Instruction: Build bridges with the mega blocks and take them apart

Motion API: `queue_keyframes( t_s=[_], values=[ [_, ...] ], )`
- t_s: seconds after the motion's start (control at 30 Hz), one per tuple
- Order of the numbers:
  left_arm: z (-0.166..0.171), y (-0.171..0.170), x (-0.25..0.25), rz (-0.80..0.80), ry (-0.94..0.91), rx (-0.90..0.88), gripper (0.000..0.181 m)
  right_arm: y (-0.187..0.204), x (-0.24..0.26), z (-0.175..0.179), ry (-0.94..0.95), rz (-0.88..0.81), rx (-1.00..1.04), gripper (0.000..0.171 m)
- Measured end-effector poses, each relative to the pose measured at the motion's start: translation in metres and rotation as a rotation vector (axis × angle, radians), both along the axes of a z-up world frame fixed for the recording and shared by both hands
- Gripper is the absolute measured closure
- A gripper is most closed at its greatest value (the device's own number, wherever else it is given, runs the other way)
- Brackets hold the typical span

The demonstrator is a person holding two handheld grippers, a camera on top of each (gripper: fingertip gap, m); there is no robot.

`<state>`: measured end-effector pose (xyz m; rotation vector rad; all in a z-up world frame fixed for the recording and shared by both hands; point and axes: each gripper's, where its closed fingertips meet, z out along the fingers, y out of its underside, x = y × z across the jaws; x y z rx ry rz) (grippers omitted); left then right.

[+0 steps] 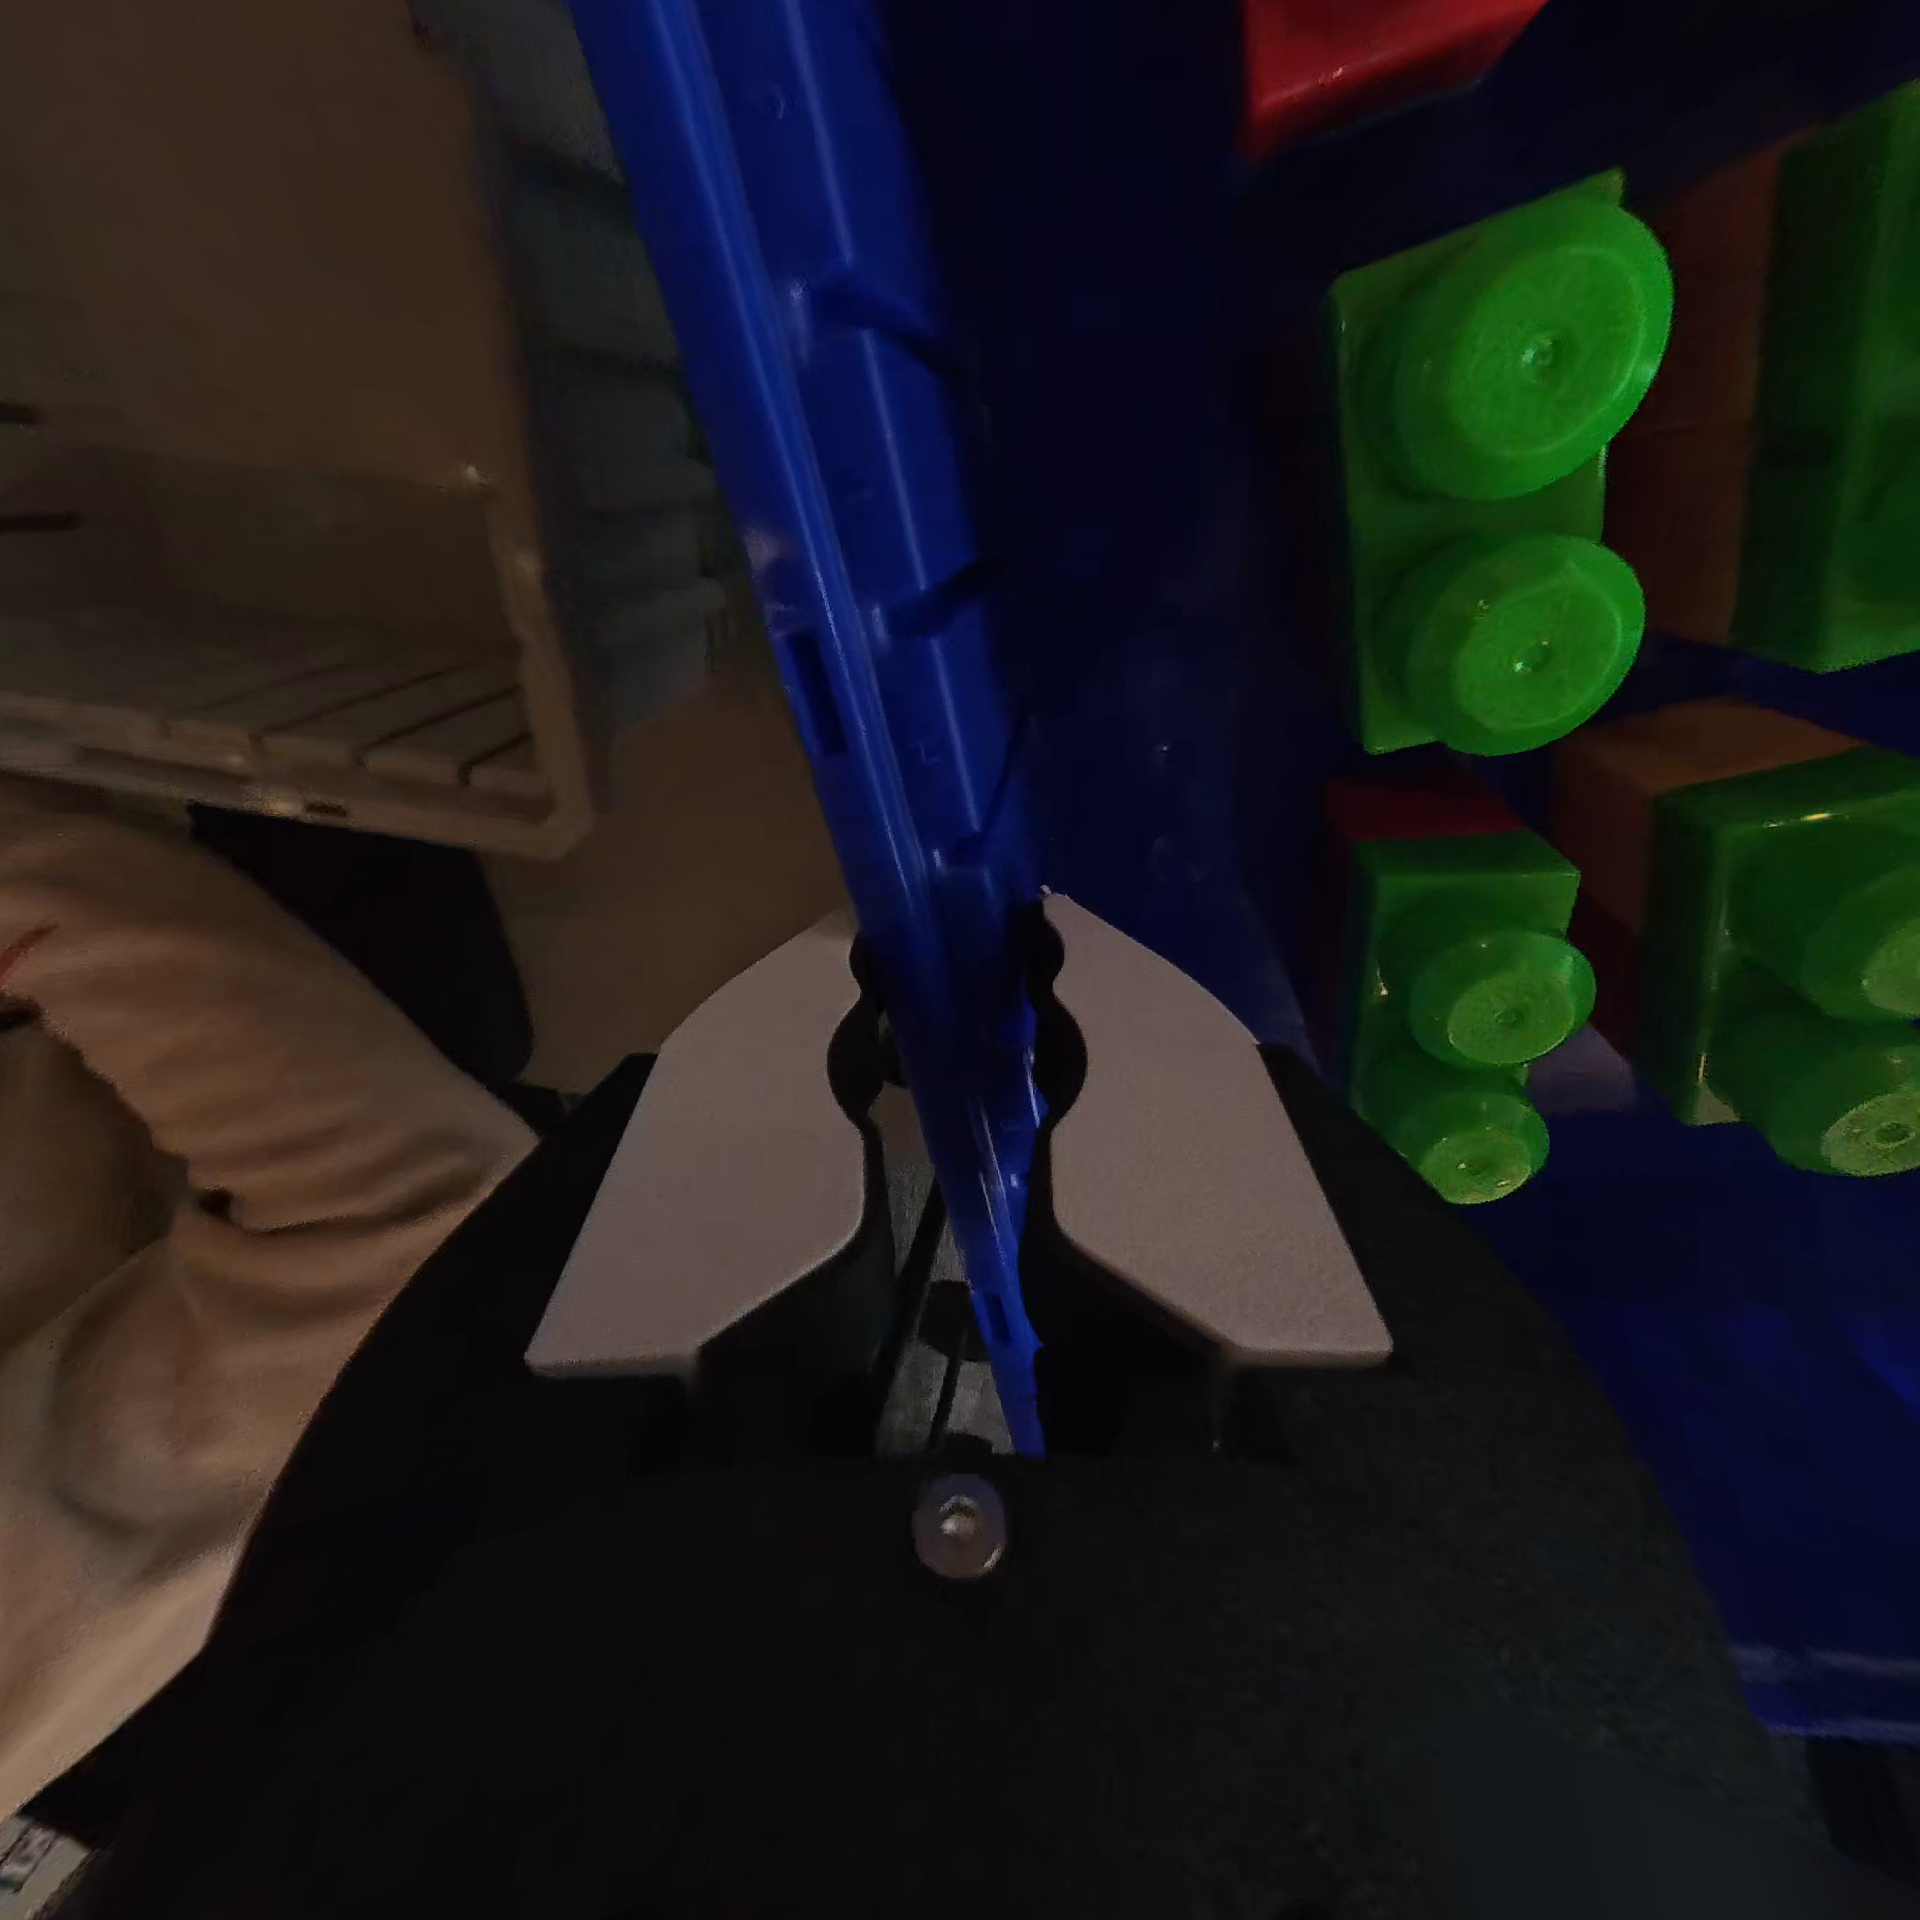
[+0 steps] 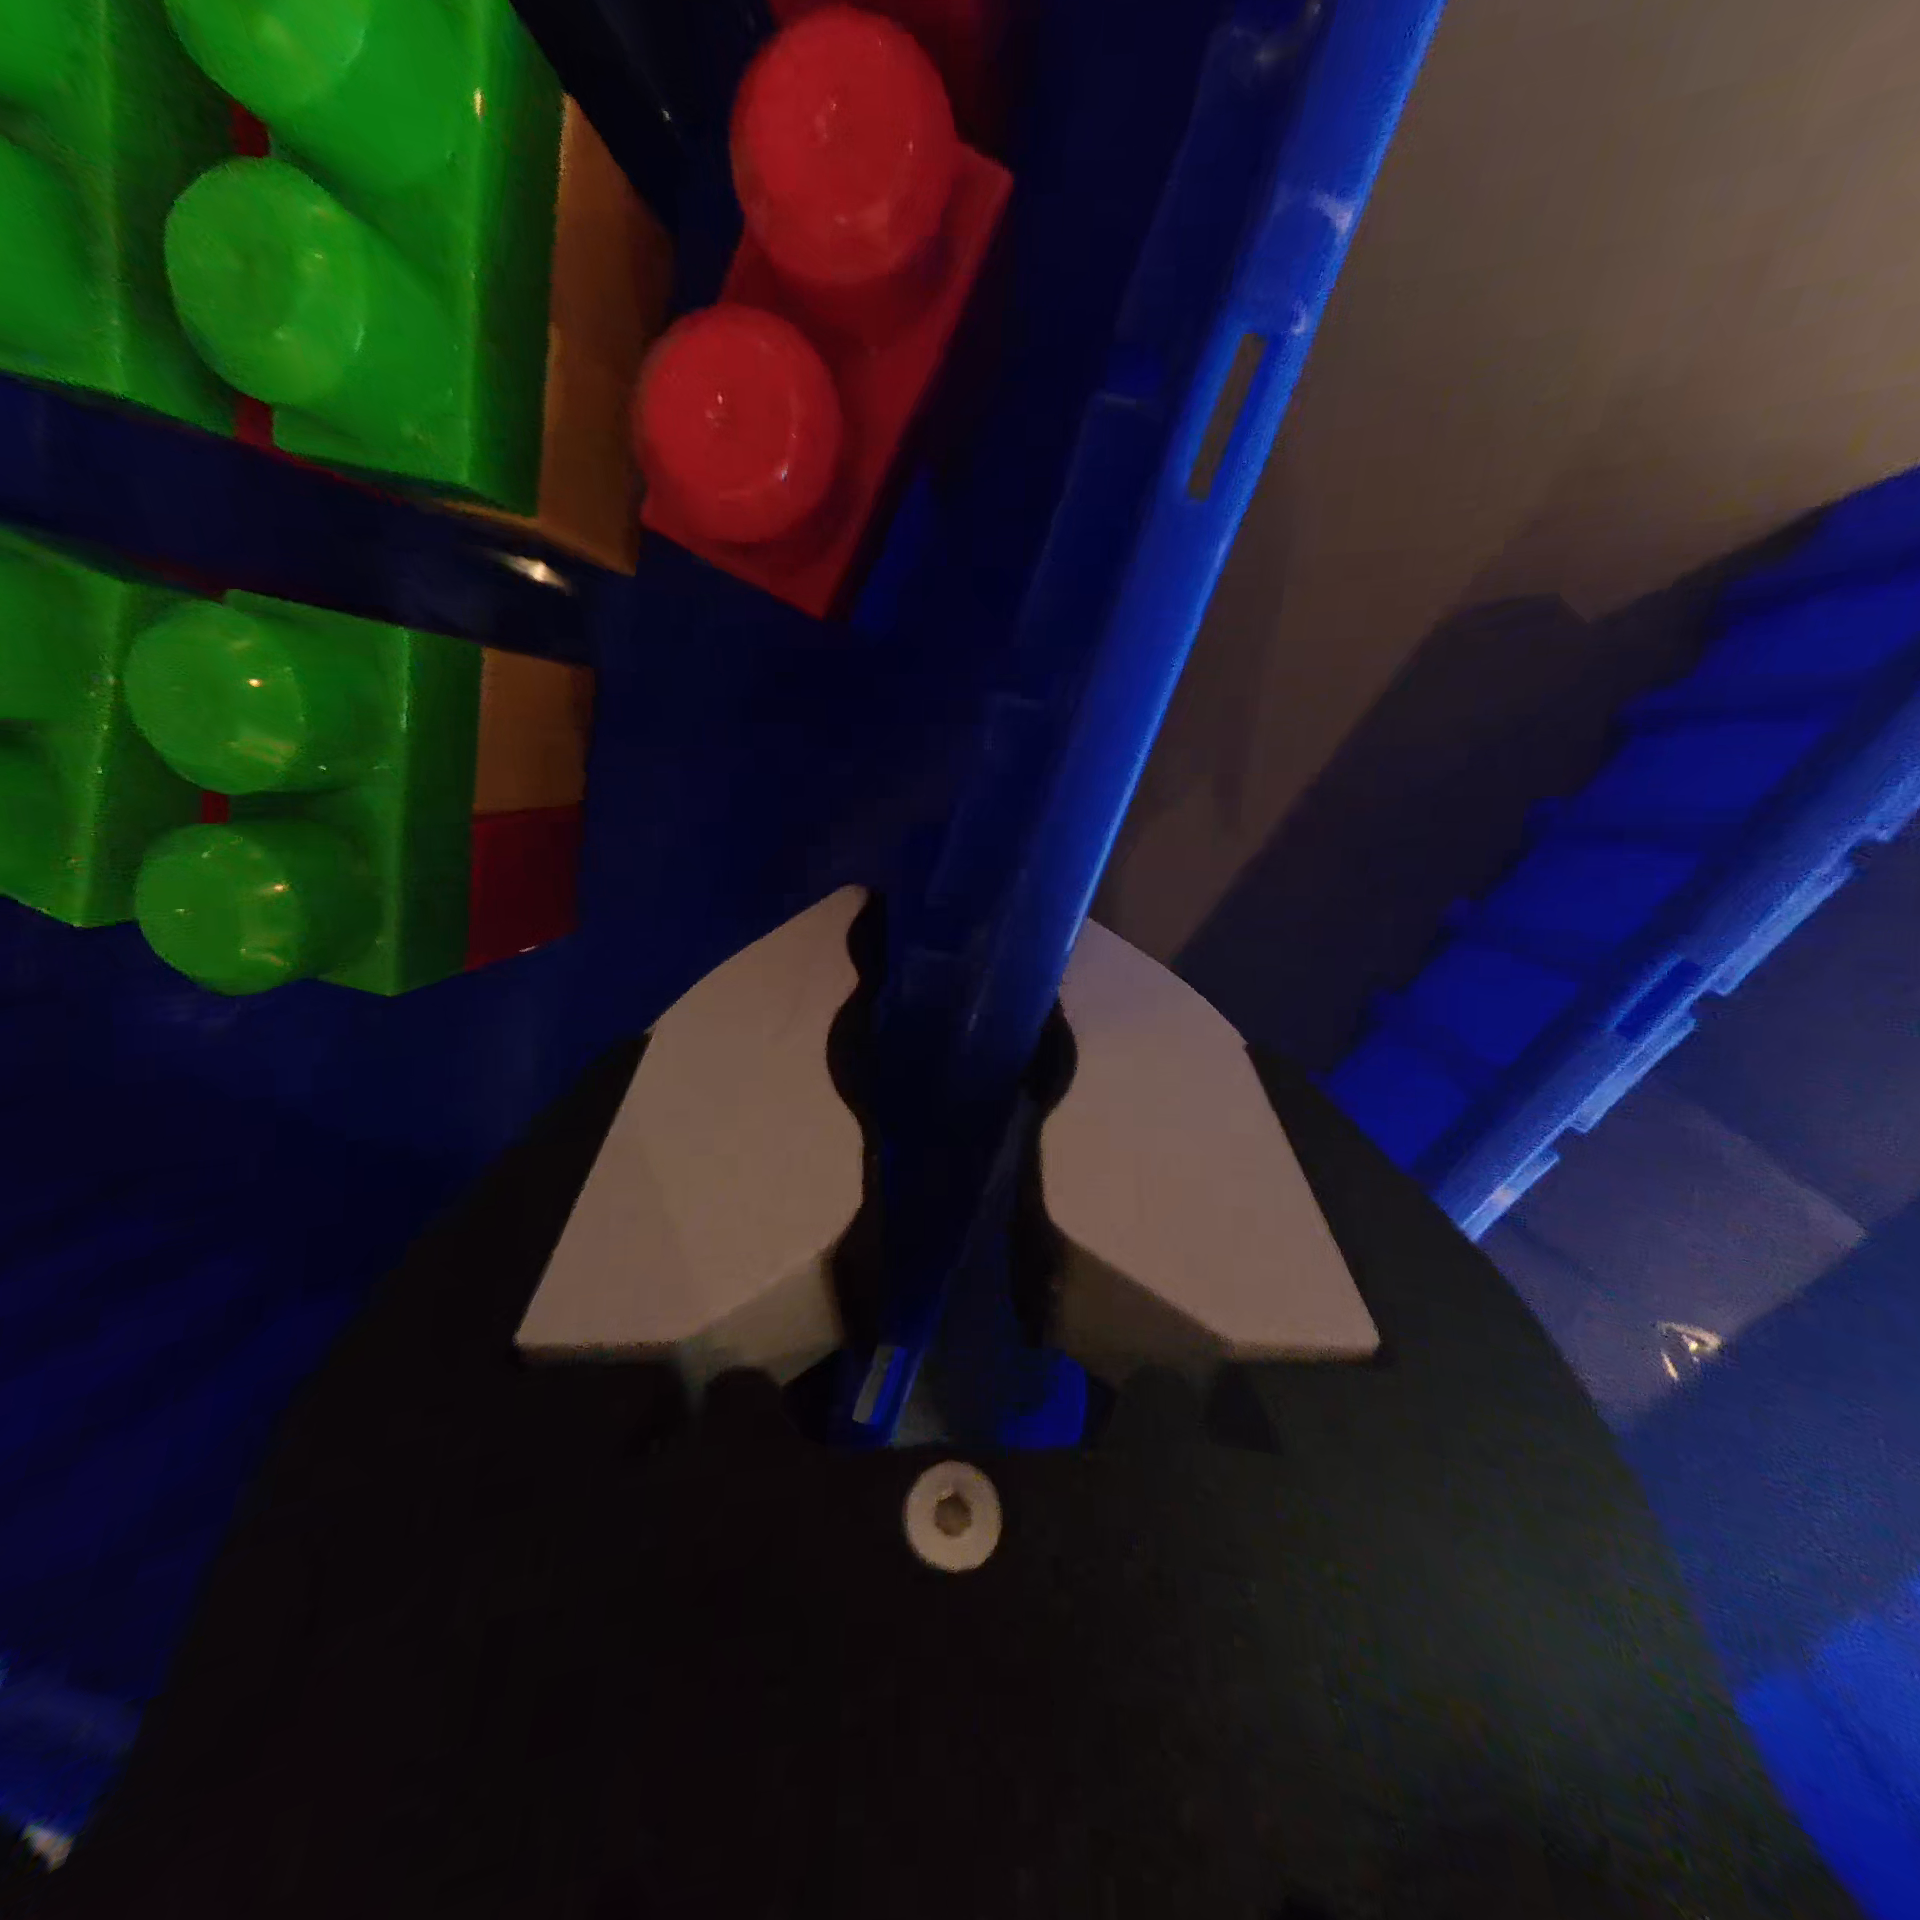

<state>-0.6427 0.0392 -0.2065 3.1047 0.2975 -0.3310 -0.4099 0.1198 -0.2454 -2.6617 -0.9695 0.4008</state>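
Note:
My left gripper (image 1: 951, 935) is shut on the rim of a blue plastic bin (image 1: 831, 416). Inside the bin, to the right, are green mega blocks (image 1: 1496, 468) stacked on orange and red ones, studs facing me. My right gripper (image 2: 971, 925) is shut on the opposite rim of the same blue bin (image 2: 1164, 436). In the right wrist view the bin holds green blocks (image 2: 291, 312) over orange and red blocks, and a red two-stud block (image 2: 821, 312) near the rim. The bin looks tilted or lifted.
A grey crate (image 1: 312, 644) lies left of the bin in the left wrist view, with pale cloth (image 1: 156, 1143) below it. A second blue bin (image 2: 1662, 935) stands to the right in the right wrist view, on a beige surface (image 2: 1558, 312). Spacing between my two grippers at the tips: around 25 cm.

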Motion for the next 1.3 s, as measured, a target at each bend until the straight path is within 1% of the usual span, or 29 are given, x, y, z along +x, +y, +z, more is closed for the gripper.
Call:
queue_keyframes(
  t_s=[0.1, 0.17, 0.43, 0.53, 0.6, 0.7, 0.77, 0.83, 0.9, 1.0, 1.03, 1.1, 1.13, 1.2, 1.27, 1.3],
  values=[
    [-0.026, 0.011, 0.01, -0.022, -0.041, -0.013, 0.156, 0.004, 0.014, -0.014, -0.038, -0.038, 0.021, 0.147],
    [-0.037, 0.019, 0.016, -0.041, -0.054, -0.011, 0.156, 0.006, 0.022, -0.022, -0.054, -0.059, 0.027, 0.147],
    [-0.056, 0.04, 0.031, -0.1, -0.057, -0.029, 0.157, 0.006, 0.043, -0.045, -0.134, -0.087, 0.016, 0.141],
    [-0.062, 0.044, 0.032, -0.106, -0.058, -0.035, 0.156, 0.008, 0.045, -0.044, -0.134, -0.095, 0.037, 0.14],
    [-0.064, 0.05, 0.033, -0.123, -0.055, -0.018, 0.156, 0.006, 0.047, -0.047, -0.152, -0.08, 0.036, 0.134],
    [-0.068, 0.059, 0.035, -0.147, -0.036, 0.003, 0.157, -0.001, 0.052, -0.057, -0.238, -0.01, 0.028, 0.115],
    [-0.069, 0.062, 0.034, -0.15, -0.031, 0.017, 0.156, -0.001, 0.05, -0.057, -0.222, -0.001, 0.033, 0.11],
    [-0.069, 0.063, 0.034, -0.147, -0.054, 0.045, 0.157, -0.004, 0.045, -0.056, -0.178, 0.002, 0.011, 0.098],
    [-0.065, 0.062, 0.034, -0.153, -0.074, 0.078, 0.156, -0.004, 0.042, -0.051, -0.15, 0.006, 0.02, 0.089],
    [-0.05, 0.055, 0.022, -0.134, -0.028, 0.125, 0.129, -0.002, 0.036, -0.028, -0.091, 0.023, 0.086, 0.078],
    [-0.042, 0.055, 0.018, -0.131, -0.016, 0.16, 0.123, -0.001, 0.035, -0.017, -0.068, 0.031, 0.115, 0.079],
    [-0.02, 0.054, 0.009, -0.117, 0.027, 0.266, 0.12, 0.002, 0.034, 0.009, -0.009, 0.048, 0.192, 0.078],
    [-0.003, 0.056, 0.005, -0.115, 0.056, 0.357, 0.115, 0.004, 0.035, 0.026, 0.027, 0.053, 0.246, 0.077],
    [0.045, 0.06, -0.004, -0.12, 0.168, 0.602, 0.103, 0.011, 0.039, 0.065, 0.117, 0.05, 0.385, 0.076],
    [0.106, 0.058, -0.001, -0.154, 0.286, 0.911, 0.098, 0.017, 0.05, 0.108, 0.221, 0.024, 0.53, 0.076],
    [0.138, 0.053, 0.007, -0.184, 0.339, 1.063, 0.099, 0.02, 0.058, 0.129, 0.278, 0.003, 0.606, 0.077]
  ],
)
